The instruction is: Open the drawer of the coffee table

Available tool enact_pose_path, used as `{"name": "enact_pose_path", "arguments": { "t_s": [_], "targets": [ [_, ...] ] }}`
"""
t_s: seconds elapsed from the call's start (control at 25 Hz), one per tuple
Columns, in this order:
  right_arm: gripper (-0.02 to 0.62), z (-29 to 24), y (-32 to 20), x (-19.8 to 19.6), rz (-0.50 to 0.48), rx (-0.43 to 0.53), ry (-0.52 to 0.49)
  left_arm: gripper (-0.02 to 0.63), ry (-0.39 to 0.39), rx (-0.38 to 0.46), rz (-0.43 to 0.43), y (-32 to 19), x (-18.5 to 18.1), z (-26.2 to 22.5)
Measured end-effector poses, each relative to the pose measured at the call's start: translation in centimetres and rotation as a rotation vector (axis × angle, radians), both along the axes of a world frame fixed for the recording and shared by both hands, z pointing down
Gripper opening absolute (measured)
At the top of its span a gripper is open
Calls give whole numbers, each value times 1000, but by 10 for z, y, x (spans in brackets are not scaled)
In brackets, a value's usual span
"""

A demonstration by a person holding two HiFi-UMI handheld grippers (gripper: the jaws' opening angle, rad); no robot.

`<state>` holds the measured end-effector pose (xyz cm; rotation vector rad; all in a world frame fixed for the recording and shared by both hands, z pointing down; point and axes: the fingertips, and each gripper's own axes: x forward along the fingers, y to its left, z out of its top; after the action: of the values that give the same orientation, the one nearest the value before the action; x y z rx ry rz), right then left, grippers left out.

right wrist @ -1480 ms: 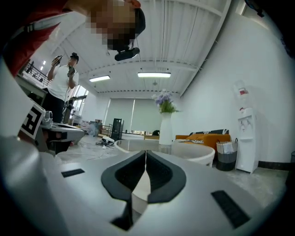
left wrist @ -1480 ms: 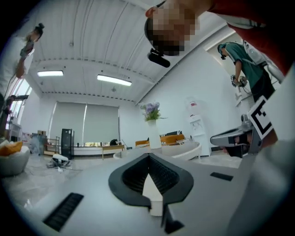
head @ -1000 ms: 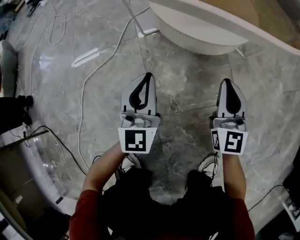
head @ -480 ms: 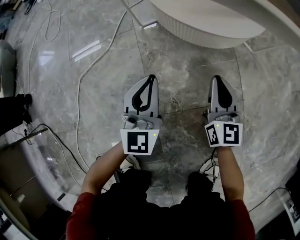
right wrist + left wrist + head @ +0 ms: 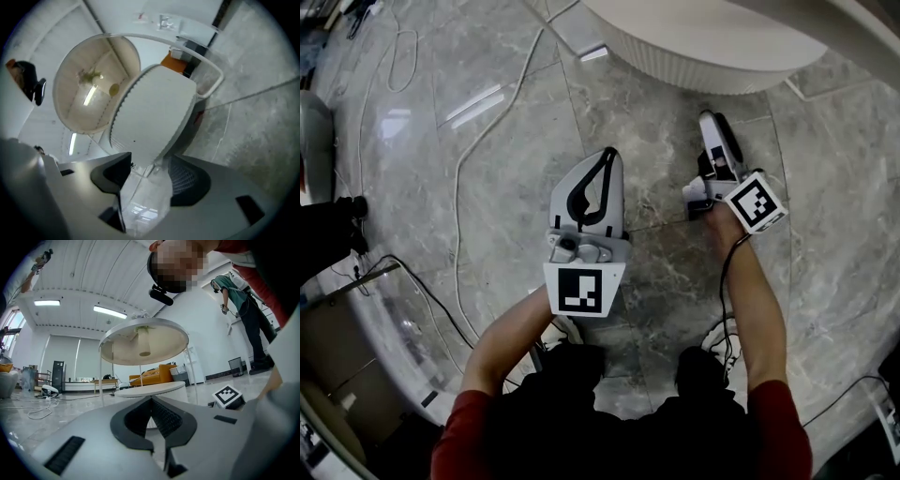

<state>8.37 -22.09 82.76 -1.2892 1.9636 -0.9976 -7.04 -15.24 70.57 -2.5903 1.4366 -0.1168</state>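
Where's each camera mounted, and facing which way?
Head view: on the person's head, steeply down at the floor; forearms, left gripper, right gripper show.
Left gripper view: on that gripper, level toward the coffee table; its shut jaws show.
Right gripper view: rolled sideways, toward the same table; jaws just opening, nothing between.
Shared: all three see the table.

The floor point(image 5: 675, 159) is grey marble with paler veins and glossy white glints, the table point(image 5: 712, 56) is white with a finely ribbed side, one cable point(image 5: 464, 159) is white and another point(image 5: 427, 286) black, the sleeves point(image 5: 464, 436) are red, the trousers point(image 5: 572, 394) black, and the sofa point(image 5: 150, 373) orange.
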Motion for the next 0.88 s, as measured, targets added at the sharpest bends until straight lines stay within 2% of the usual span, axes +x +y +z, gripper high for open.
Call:
{"name": "enact_pose_path", "arguments": {
  "t_s": [0.12,0.28,0.52,0.76,0.88],
  "targets": [
    [286,7,-17,8,18,24,-92,14,-3,-4,12,1,3,1],
    [305,16,-32,15,59,26,-183,14,-22,-18,22,0,6,7],
    [305,13,-43,13,42,82,-242,14,-34,-38,2,-3,-2,13],
    [304,16,-42,13,29,70,-258,14,-43,-50,-21,-5,-10,18],
    [268,21,-38,15,35,51,-269,14,-40,-37,-8,-2,-6,15]
  ]
}}
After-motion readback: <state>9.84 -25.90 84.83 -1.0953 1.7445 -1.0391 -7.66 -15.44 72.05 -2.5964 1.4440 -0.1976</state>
